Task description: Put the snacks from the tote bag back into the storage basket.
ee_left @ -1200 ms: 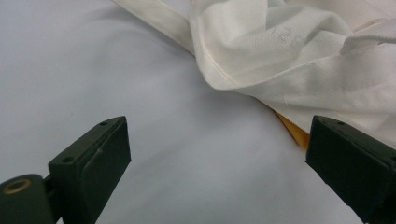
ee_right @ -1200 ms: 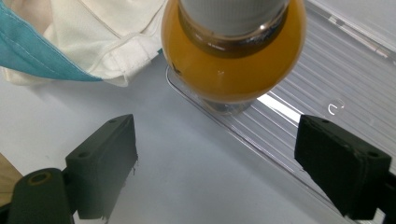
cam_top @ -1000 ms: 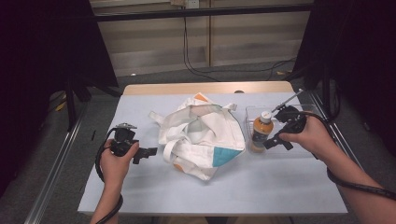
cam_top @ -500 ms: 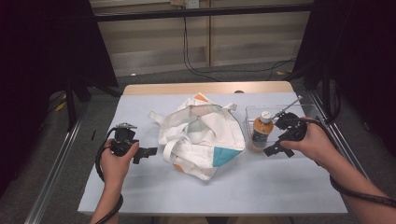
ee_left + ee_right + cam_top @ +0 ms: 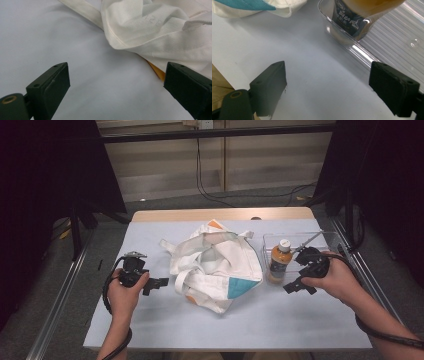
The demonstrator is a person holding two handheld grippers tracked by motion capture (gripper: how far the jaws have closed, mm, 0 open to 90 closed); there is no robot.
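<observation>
A crumpled white canvas tote bag (image 5: 215, 265), with a teal patch at its lower right and an orange patch at its top, is seen at the centre of the high view on a pale blue table (image 5: 150, 235). To its right, a bottle of orange drink (image 5: 280, 261) with a white cap is stood upright inside a clear plastic tray (image 5: 320, 240).

The left gripper (image 5: 159, 283) is held at the lower left of that frame, just beside the bag's left edge; in the left gripper view its jaws are spread wide over bare table, with nothing between them. The right gripper (image 5: 296, 288) is held at the right, just in front of the tray; its jaws are likewise parted wide and empty, the tray's near corner lying between and beyond them.
</observation>
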